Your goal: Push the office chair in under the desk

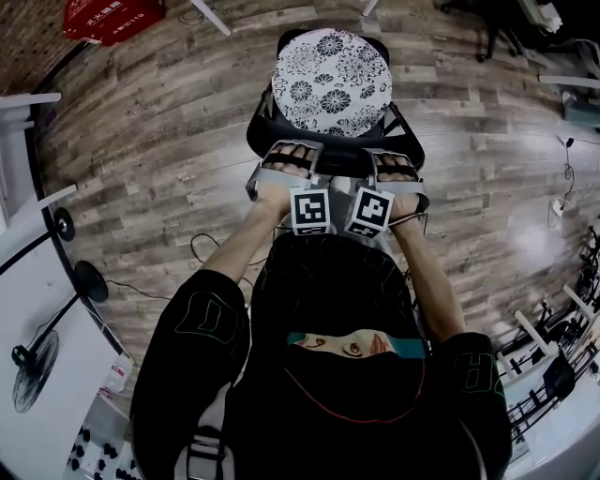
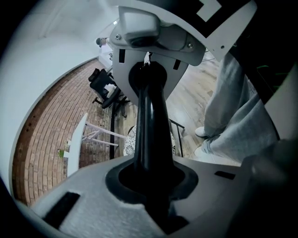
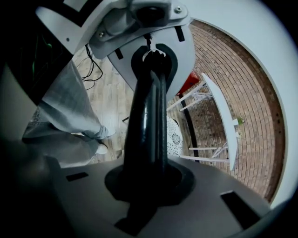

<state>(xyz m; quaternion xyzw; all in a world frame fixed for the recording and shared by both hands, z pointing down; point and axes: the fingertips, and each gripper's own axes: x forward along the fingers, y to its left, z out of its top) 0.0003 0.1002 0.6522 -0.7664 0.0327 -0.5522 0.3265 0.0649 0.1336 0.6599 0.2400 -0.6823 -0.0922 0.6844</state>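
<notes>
Closest to you, both tools are clenched, none released: the left tool and the right tool each bite the black back rim of the office chair, one either side of the middle, and each gripper view shows the dark rim running up between closed jaws. That is a sensible hold. The rim looks like stiff, smooth plastic, so the pads could creep along it if you push at a slant; press square into it. The chair stands directly in front of you on the plank floor, its seat covered by a floral cushion that looks soft and loose, so leave it alone. Expect a moderately heavy thing that should roll readily once started (its base does not show from the head view, so castors are a guess) and that will likely want to swivel if one side leads; keep both hands pushing evenly. The back may also give a little before the base follows. Beyond the seat, white legs stand at the far edge of the head view, and the right gripper view shows a white tabletop ahead, apparently the desk, with the chair not yet under it.
</notes>
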